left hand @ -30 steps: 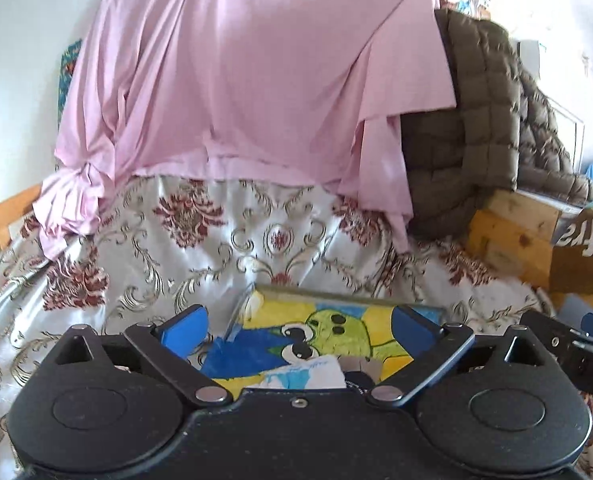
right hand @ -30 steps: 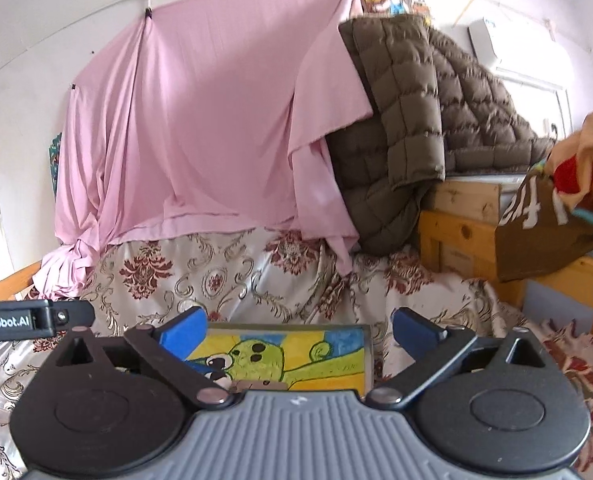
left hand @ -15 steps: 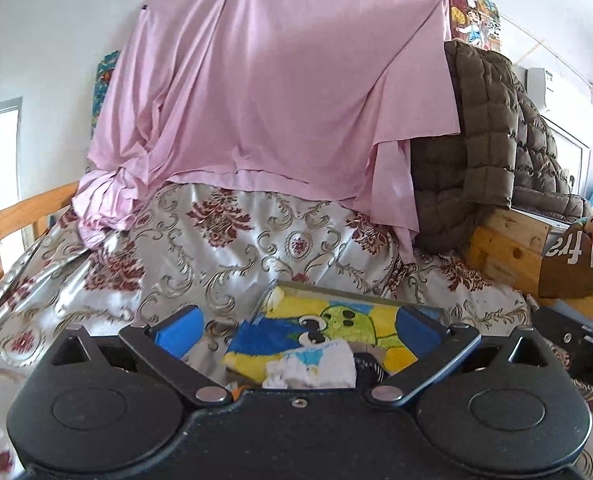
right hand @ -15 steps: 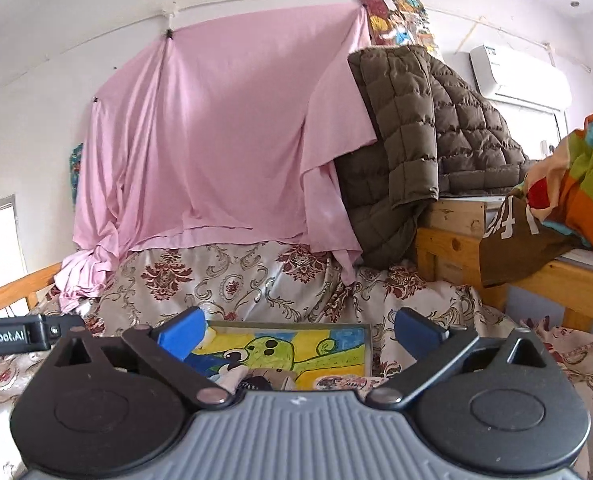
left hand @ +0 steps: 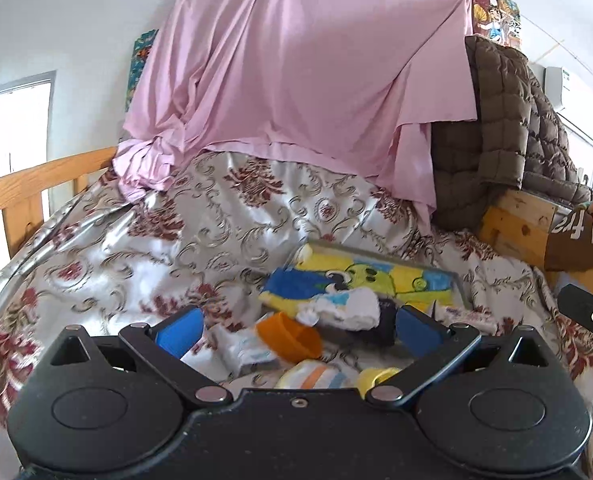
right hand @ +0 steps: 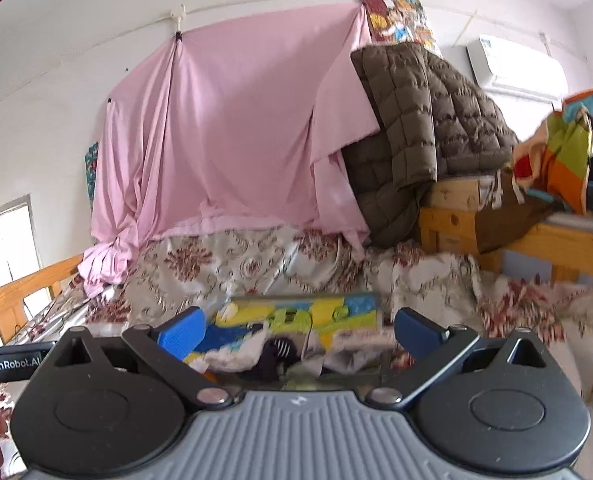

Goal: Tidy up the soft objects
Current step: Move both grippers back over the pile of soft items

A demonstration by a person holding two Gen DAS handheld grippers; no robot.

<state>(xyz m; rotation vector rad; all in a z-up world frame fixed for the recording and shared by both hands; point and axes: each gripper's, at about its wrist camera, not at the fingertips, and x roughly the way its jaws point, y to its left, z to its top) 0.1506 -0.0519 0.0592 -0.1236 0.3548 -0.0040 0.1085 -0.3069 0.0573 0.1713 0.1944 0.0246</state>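
Observation:
A pile of small soft things lies on the floral bedspread (left hand: 144, 264): a white and blue sock (left hand: 346, 308), a dark sock (left hand: 384, 320), a white folded cloth (left hand: 242, 350), a striped sock (left hand: 312, 376). An orange cup (left hand: 288, 336) and a yellow piece (left hand: 372, 376) lie among them. Behind them is a yellow and blue cartoon picture (left hand: 376, 280). My left gripper (left hand: 296, 330) is open and empty, just above the pile. My right gripper (right hand: 296, 330) is open and empty; the picture (right hand: 304, 312) and the socks (right hand: 256, 356) show between its fingers.
A pink sheet (left hand: 296, 80) hangs on the back wall. A brown quilted jacket (right hand: 424, 128) drapes over wooden furniture (right hand: 456, 216) at the right, with colourful cloth (right hand: 556, 152) on it. A wooden bed rail (left hand: 24, 196) runs along the left.
Both grippers have pulled back and risen from the picture. More of the bedspread and the pile of socks and cups has come into view. Both stay open.

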